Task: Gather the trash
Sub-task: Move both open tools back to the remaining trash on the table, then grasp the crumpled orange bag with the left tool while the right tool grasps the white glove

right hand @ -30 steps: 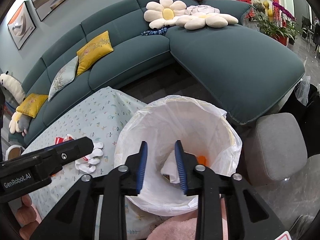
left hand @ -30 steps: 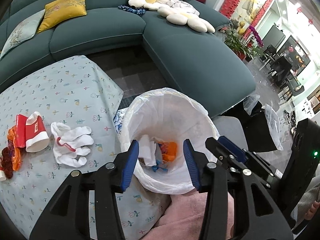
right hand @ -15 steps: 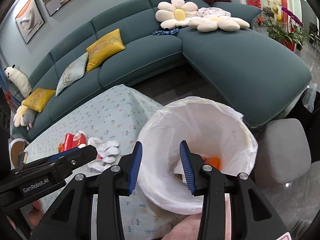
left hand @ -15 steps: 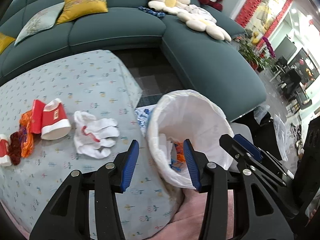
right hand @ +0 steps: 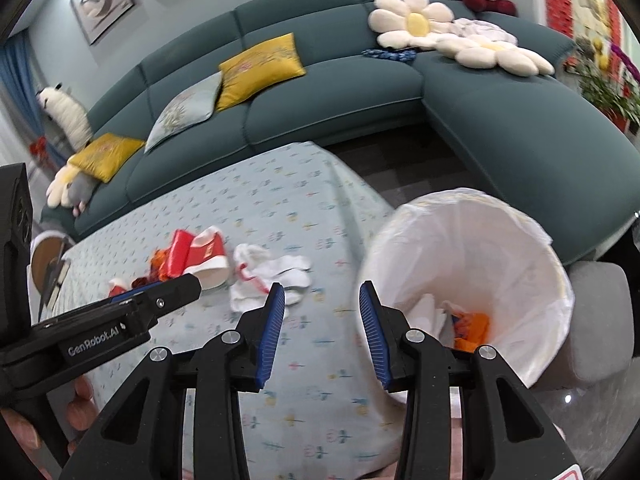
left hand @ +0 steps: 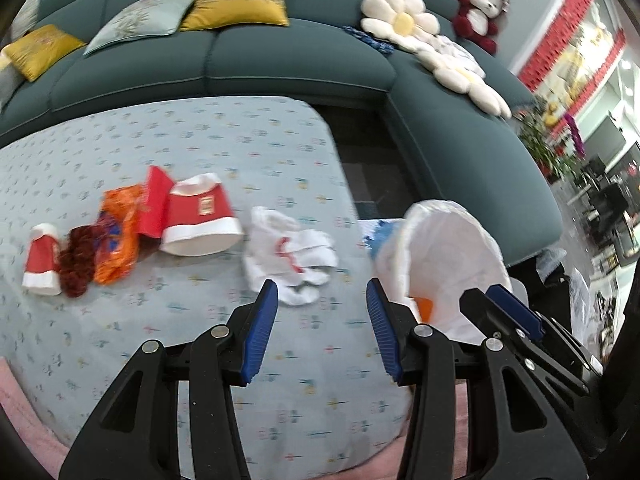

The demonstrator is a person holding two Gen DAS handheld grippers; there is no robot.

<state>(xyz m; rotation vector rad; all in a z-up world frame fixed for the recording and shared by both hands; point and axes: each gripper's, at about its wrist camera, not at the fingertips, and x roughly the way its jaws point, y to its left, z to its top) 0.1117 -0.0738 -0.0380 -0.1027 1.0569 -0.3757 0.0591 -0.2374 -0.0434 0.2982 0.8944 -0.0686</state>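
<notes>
A bin with a white liner (left hand: 448, 248) (right hand: 472, 248) stands at the table's right end; an orange wrapper (right hand: 472, 326) and white paper (right hand: 430, 312) lie inside it. On the pale blue patterned tablecloth (left hand: 200, 152) lie a crumpled white glove with red trim (left hand: 290, 256) (right hand: 268, 276), a tipped red paper cup (left hand: 200, 216), a red card (left hand: 154, 208), an orange wrapper (left hand: 116, 240), a dark red clump (left hand: 78, 264) and a small red cup (left hand: 40, 264). My left gripper (left hand: 321, 283) hangs open and empty just in front of the glove. My right gripper (right hand: 321, 286) is open and empty between glove and bin.
A teal corner sofa (left hand: 280, 64) with yellow cushions, flower pillows and a red teddy wraps behind the table. A strip of dark floor (left hand: 368, 152) separates them. A grey stool (right hand: 600, 320) stands right of the bin. Pink fabric (left hand: 24, 408) shows at the near edge.
Both grippers have swung left, from over the bin's mouth to over the tablecloth near the glove. The right gripper's jaws stand wider than a second ago. The bin now sits at the right of both views.
</notes>
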